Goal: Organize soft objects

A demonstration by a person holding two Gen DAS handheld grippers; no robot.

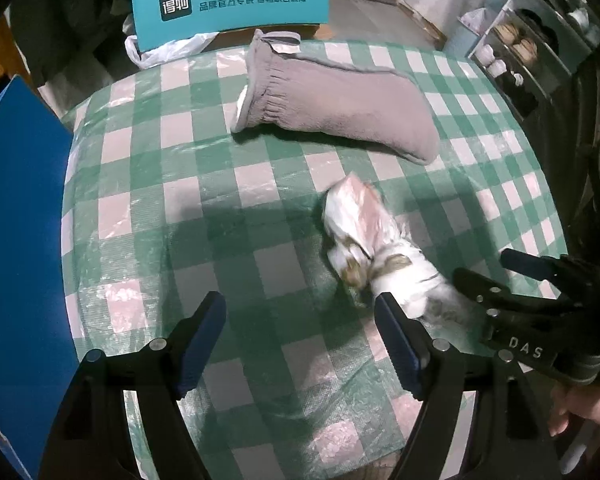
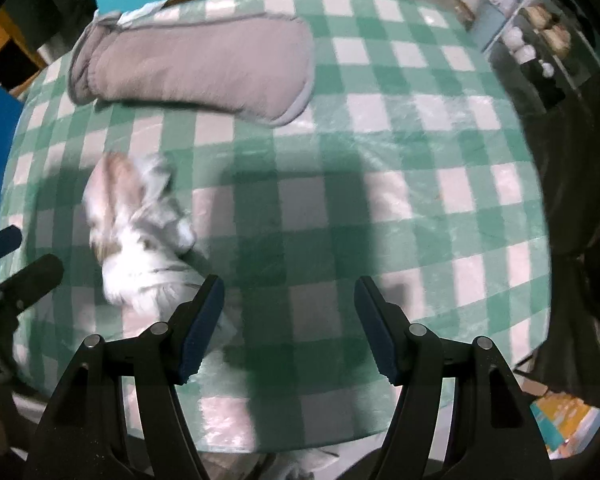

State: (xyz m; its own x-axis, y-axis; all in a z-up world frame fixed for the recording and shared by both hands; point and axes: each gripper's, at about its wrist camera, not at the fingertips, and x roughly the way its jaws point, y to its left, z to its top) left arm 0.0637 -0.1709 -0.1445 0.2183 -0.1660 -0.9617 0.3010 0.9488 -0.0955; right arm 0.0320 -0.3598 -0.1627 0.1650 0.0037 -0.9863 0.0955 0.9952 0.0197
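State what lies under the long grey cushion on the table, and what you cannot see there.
The grey cushion lies directly on the green-and-white checked tablecloth, whose squares run up to its edges. Whatever lies beneath its middle is covered. The white soft toy lies apart, nearer the grippers.

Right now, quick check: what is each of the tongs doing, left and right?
Left tongs: open, holding nothing, beside the small white plush toy.
Right tongs: open, holding nothing, over the checked tablecloth.
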